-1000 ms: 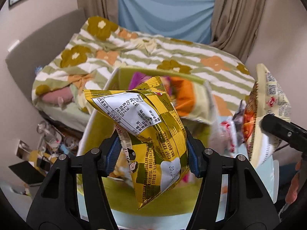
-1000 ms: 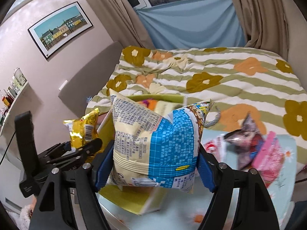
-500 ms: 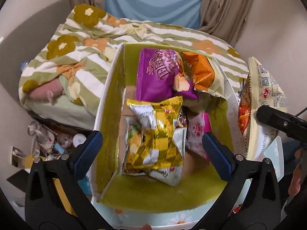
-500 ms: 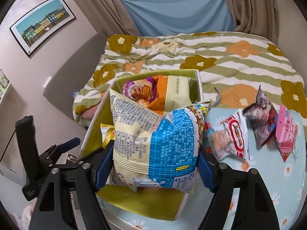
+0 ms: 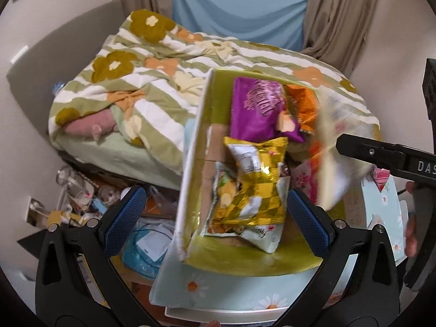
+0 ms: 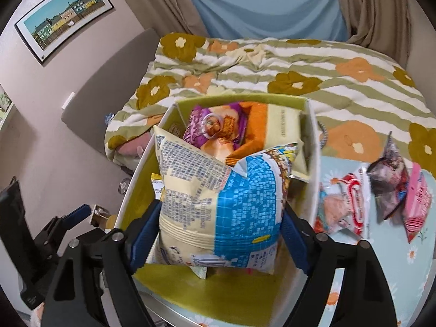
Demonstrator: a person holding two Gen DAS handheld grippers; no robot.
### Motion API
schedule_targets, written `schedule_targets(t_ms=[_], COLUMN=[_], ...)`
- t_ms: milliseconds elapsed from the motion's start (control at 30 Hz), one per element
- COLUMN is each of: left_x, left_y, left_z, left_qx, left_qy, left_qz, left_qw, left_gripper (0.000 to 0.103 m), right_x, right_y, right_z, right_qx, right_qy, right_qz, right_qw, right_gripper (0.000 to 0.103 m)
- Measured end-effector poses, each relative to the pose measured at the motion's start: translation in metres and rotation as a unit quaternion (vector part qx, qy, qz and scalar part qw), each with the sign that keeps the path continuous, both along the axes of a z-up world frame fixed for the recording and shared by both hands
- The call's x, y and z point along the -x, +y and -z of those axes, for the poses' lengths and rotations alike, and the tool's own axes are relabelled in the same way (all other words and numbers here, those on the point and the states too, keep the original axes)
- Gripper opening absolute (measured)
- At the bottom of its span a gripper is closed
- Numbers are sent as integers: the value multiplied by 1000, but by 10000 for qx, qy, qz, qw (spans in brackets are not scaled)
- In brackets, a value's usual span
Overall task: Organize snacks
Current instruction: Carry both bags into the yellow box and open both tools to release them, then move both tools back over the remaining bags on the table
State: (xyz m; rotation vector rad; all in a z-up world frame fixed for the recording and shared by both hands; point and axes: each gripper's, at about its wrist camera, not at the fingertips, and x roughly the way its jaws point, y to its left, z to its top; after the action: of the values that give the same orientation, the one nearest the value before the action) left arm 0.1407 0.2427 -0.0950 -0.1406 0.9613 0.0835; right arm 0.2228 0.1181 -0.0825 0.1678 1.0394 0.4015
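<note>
A bed with a striped, flowered quilt [image 6: 313, 79] fills the far side of the room. Near it stands my table with a daisy cloth [image 6: 408, 267], and on that the green-lined box [image 6: 218, 280] I am filling. At the far end of the box a purple bag [image 5: 259, 109] and an orange bag [image 5: 305, 106] lean together. Nearer to me the yellow snack bag [image 5: 256, 188] lies on the box floor on top of other packets.

My left tongs [image 5: 215, 212] stand spread as wide as they go above the near end of the box, with nothing in them; the yellow bag lies below, free of the pads.

My right tongs [image 6: 220, 231] are over the near part of the box with the big cream-and-blue bag [image 6: 220, 201] between them. Their jaws are opening, and I see both blue pads drawing off the bag's sides.

To the right of the box, on the cloth, lie a red-and-white packet [image 6: 346, 204], a grey packet [image 6: 389, 179] and a pink packet [image 6: 417, 204].
</note>
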Motion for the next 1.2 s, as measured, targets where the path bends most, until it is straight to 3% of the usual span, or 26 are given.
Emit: schedule_targets(t_ms=[100, 333, 700, 933, 1200], left_x=[3, 8, 1, -12, -33], left_y=[6, 1, -27, -74, -148], left_z=[5, 7, -30, -56, -69], left_qx=[155, 293, 161, 213, 147], left_qy=[63, 102, -382, -725, -835], left_qz=[-73, 3, 518, 1208, 1763], left_qw=[9998, 9995, 9978, 9898, 9807], left_gripper=[103, 103, 103, 103, 103], right_x=[0, 17, 44, 79, 101], right_y=[6, -4, -39, -92, -175], right_z=[6, 4, -29, -64, -80], right_qx=[20, 91, -161, 4, 372], right_qy=[-62, -306, -607, -1154, -1350], right_qz=[26, 69, 445, 1066, 1574], right_qw=[10000, 9995, 9970, 9876, 9776], right_gripper=[103, 103, 103, 103, 103])
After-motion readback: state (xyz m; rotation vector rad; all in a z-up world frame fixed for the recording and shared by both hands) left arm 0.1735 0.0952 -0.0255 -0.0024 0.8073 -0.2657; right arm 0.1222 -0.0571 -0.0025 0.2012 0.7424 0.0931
